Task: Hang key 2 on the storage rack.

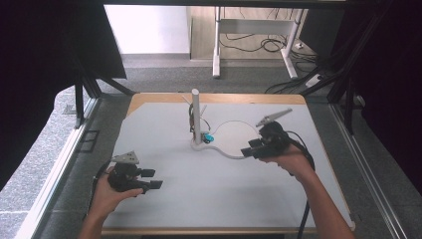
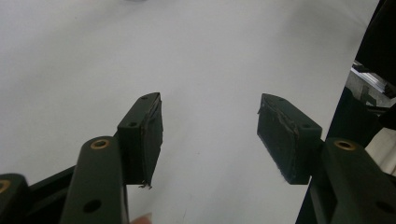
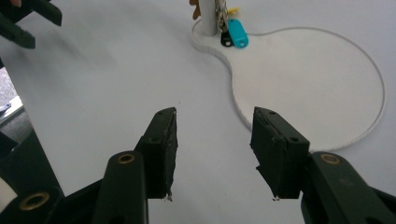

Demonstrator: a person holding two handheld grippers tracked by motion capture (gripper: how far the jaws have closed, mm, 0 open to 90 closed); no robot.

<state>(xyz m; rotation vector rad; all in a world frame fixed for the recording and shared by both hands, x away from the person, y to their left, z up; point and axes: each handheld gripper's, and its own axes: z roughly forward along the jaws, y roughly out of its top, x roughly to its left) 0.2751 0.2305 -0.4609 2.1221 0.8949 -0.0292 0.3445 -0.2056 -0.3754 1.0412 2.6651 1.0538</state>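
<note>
Right hand-held gripper (image 3: 212, 154) near white stand (image 3: 308, 93)

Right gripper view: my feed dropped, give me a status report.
Right tool open, empty, over the white tray's rim. Left tool open, empty. Turquoise key tag hangs at the white post. Path clear.

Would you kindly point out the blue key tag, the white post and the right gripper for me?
blue key tag (image 3: 236, 33), right gripper view, middle of its flat face.
white post (image 1: 196, 114), high view, midway up the shaft.
right gripper (image 3: 214, 151), right gripper view, gap midway between its open fingertips.
</note>
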